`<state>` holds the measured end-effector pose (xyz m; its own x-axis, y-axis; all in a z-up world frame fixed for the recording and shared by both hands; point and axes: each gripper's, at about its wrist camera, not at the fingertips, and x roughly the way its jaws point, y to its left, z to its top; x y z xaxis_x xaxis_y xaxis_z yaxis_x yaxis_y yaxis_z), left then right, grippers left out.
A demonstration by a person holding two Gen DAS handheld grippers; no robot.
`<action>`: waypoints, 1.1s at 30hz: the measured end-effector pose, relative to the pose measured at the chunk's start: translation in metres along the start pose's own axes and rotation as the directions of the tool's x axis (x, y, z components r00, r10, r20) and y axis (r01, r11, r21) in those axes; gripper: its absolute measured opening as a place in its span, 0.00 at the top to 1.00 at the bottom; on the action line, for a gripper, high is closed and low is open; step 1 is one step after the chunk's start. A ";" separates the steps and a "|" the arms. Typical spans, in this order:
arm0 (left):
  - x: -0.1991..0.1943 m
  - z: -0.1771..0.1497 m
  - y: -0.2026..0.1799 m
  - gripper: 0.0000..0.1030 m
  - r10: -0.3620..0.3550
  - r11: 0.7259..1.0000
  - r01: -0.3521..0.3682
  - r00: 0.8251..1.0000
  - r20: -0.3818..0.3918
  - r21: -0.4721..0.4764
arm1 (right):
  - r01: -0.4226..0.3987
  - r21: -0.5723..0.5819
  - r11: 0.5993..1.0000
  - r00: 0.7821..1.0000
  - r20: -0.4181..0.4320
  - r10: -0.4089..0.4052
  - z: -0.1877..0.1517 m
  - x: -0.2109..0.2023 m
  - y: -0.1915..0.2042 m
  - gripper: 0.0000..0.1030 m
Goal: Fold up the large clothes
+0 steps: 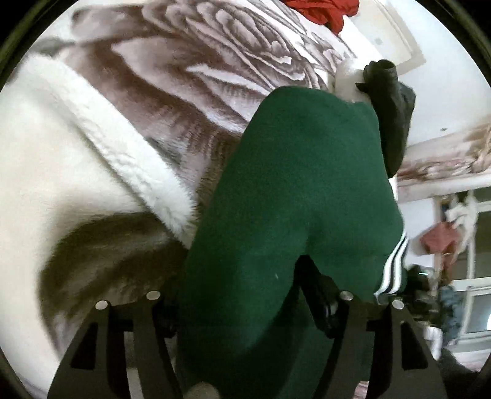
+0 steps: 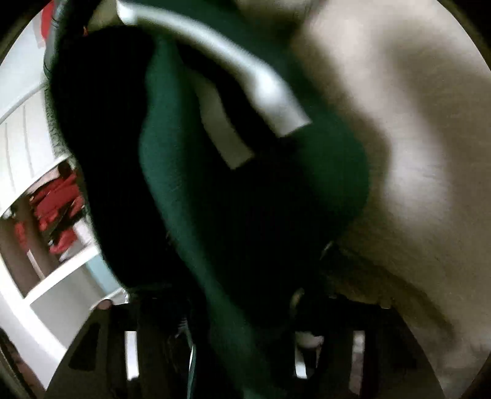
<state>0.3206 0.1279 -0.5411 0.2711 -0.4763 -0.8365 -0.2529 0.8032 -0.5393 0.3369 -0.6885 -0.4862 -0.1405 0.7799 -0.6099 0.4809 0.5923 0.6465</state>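
Left wrist view shows the left gripper [image 1: 245, 310] clamped on a green garment [image 1: 291, 184] with white stripes, lifted above a patterned blanket [image 1: 184, 67] and a white fleece [image 1: 61, 147]. Right wrist view is blurred; the right gripper [image 2: 242, 331] seems to pinch the same cloth. Keeping both grips level and taut should give a clean fold.

Bed w/ brown-and-white rose-print blanket [image 1: 190, 61]; directly on it: white fleecy garment [image 1: 61, 147] at left, red cloth [image 1: 322, 10] at far end.
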 end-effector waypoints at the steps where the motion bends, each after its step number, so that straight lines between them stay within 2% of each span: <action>1: -0.005 -0.003 -0.004 0.37 0.015 1.000 -0.015 1.000 0.016 0.006 | 0.016 -0.005 1.000 0.999 0.030 -0.016 -0.011 -0.014 0.002 0.31; 2: -0.010 -0.005 -0.006 0.32 0.030 0.999 -0.031 0.999 0.029 0.011 | 0.027 0.002 1.000 0.998 0.056 -0.027 -0.026 -0.029 0.004 0.31; 3: -0.017 -0.009 -0.010 0.20 0.045 0.999 -0.046 0.998 0.043 0.016 | 0.043 0.007 0.999 0.996 0.072 -0.044 -0.037 -0.040 0.005 0.30; 5: -0.026 -0.014 -0.017 0.09 0.077 0.997 -0.078 0.994 0.074 0.023 | 0.063 0.012 0.998 0.994 0.083 -0.064 -0.057 -0.056 0.009 0.24; 6: -0.033 -0.021 -0.019 0.09 0.124 0.991 -0.128 0.987 0.098 0.033 | 0.068 0.020 0.997 0.996 0.058 -0.070 -0.068 -0.054 0.012 0.23; 9: -0.035 -0.035 -0.019 0.09 0.184 0.980 -0.191 0.977 0.111 0.055 | 0.051 0.059 0.997 0.999 -0.014 -0.050 -0.086 -0.019 0.019 0.24; 11: -0.030 -0.042 -0.011 0.09 0.205 0.976 -0.210 0.975 0.091 0.057 | 0.101 0.054 0.993 0.995 0.019 -0.102 -0.098 0.001 0.021 0.65; 12: -0.025 -0.047 -0.005 0.09 0.228 0.971 -0.233 0.971 0.071 0.061 | 0.170 0.068 0.983 0.984 0.034 -0.173 -0.105 0.007 0.020 0.80; 13: -0.020 -0.052 -0.001 0.08 0.226 0.971 -0.229 0.972 0.056 0.064 | 0.203 0.119 0.972 0.974 0.074 -0.212 -0.110 0.006 0.010 0.82; 15: -0.012 -0.060 0.009 0.03 0.191 0.979 -0.193 0.981 0.029 0.063 | 0.232 0.165 0.959 0.961 0.115 -0.252 -0.122 0.007 -0.006 0.82; 17: -0.011 -0.060 0.011 0.03 0.186 0.981 -0.187 0.982 0.022 0.057 | 0.232 0.165 0.959 0.958 0.134 -0.255 -0.132 0.006 -0.005 0.74; 18: -0.012 -0.058 0.010 0.03 0.188 0.980 -0.190 0.982 0.025 0.067 | 0.222 0.169 0.960 0.959 0.138 -0.246 -0.141 0.003 -0.001 0.60; 19: -0.014 -0.056 0.009 0.03 0.196 0.977 -0.198 0.980 0.029 0.080 | 0.227 0.185 0.956 0.957 0.141 -0.254 -0.151 -0.001 0.002 0.40; 20: -0.014 -0.054 0.008 0.03 0.199 0.976 -0.201 0.979 0.032 0.087 | 0.207 0.207 0.956 0.956 0.163 -0.243 -0.165 -0.005 -0.002 0.34; 23: -0.016 -0.052 0.012 0.03 0.192 0.977 -0.194 0.981 0.034 0.086 | 0.081 0.284 0.955 0.967 0.210 -0.144 -0.177 -0.002 -0.017 0.25; 26: -0.013 -0.052 0.018 0.03 0.179 0.982 -0.180 0.984 0.022 0.064 | -0.063 0.341 0.938 0.973 0.231 -0.019 -0.171 0.029 -0.054 0.24; 27: -0.014 -0.054 0.018 0.03 0.176 0.982 -0.177 0.984 0.018 0.060 | -0.158 0.343 0.926 0.964 0.255 0.070 -0.165 0.042 -0.063 0.24; 28: -0.012 -0.053 0.019 0.03 0.175 0.983 -0.175 0.985 0.017 0.060 | -0.219 0.327 0.919 0.947 0.299 0.119 -0.163 0.048 -0.066 0.25; 29: -0.012 -0.053 0.020 0.03 0.172 0.983 -0.172 0.985 0.018 0.062 | -0.225 0.293 0.929 0.932 0.341 0.118 -0.163 0.049 -0.062 0.26; 30: -0.012 -0.053 0.020 0.03 0.175 0.982 -0.176 0.984 0.018 0.065 | -0.236 0.254 0.938 0.921 0.366 0.133 -0.167 0.049 -0.056 0.42; 31: -0.012 -0.052 0.021 0.03 0.179 0.981 -0.180 0.984 0.019 0.069 | -0.277 0.203 0.939 0.906 0.381 0.185 -0.172 0.045 -0.047 0.54; 32: -0.013 -0.052 0.022 0.03 0.180 0.981 -0.181 0.983 0.020 0.073 | -0.303 0.159 0.940 0.894 0.389 0.223 -0.176 0.045 -0.037 0.58; 33: -0.014 -0.050 0.024 0.03 0.179 0.981 -0.180 0.984 0.023 0.079 | -0.331 0.066 0.941 0.877 0.389 0.282 -0.182 0.037 -0.025 0.63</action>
<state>0.2641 0.1355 -0.5471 0.2426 -0.3170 -0.9169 -0.2236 0.9014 -0.3708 0.1621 -0.6375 -0.4410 0.3486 0.7723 -0.5311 0.5561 0.2857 0.7805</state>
